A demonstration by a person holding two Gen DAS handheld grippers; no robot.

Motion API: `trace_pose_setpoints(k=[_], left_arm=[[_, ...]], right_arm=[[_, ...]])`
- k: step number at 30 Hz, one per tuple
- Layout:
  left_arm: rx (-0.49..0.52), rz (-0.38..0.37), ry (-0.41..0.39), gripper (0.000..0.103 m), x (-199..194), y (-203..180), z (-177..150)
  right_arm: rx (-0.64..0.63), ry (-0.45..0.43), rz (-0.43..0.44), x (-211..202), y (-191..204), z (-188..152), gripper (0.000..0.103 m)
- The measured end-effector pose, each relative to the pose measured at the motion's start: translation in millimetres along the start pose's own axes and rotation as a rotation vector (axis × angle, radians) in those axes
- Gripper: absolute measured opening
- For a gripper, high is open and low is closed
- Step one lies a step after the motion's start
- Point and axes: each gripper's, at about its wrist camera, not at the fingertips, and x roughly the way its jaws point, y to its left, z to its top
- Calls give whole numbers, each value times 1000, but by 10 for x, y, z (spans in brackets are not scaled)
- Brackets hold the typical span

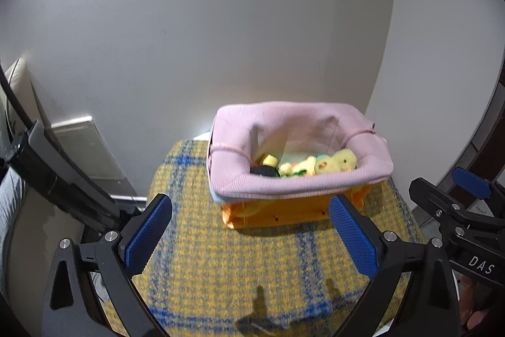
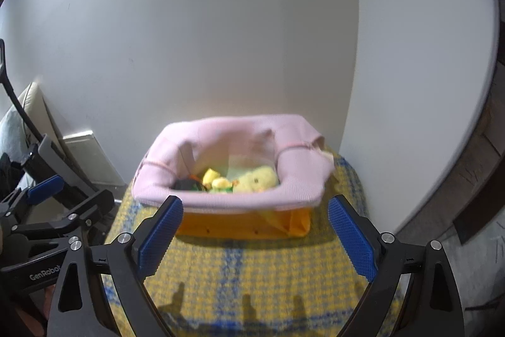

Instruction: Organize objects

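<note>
An orange basket with a pink knitted liner [image 1: 240, 179] [image 2: 176, 160] stands on a yellow and blue plaid cloth [image 1: 202, 267] [image 2: 240, 270] by the white wall. Inside lie yellow plush toys [image 1: 341, 161] [image 2: 255, 179], a small green and yellow toy [image 2: 221, 184] and a black object [image 1: 263, 170] [image 2: 186, 185]. My left gripper [image 1: 251, 236] is open and empty, held before the basket. My right gripper [image 2: 255, 234] is open and empty, also in front of the basket. Each gripper shows at the edge of the other's view.
The white wall rises right behind the basket. A white panel [image 1: 85, 147] [image 2: 88, 153] and a black and grey stand [image 1: 53, 176] lean at the left. Dark wood trim [image 2: 473, 179] and floor lie to the right of the cloth-covered surface.
</note>
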Motion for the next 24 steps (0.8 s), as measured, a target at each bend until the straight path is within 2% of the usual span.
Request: trace_pose_setpoints(k=[5, 14, 20, 24], left_arm=[[32, -10, 33, 102, -146, -73, -216], [13, -41, 107, 103, -383, -30, -559], [3, -20, 162, 103, -503, 34, -822], [-9, 22, 195, 103, -509, 106, -983]], right_arm=[[16, 55, 9, -110, -29, -264, 94], [48, 128, 1, -358, -76, -622, 94], [59, 159, -28, -492, -95, -915, 94], [48, 181, -47, -544, -87, -1090, 94]])
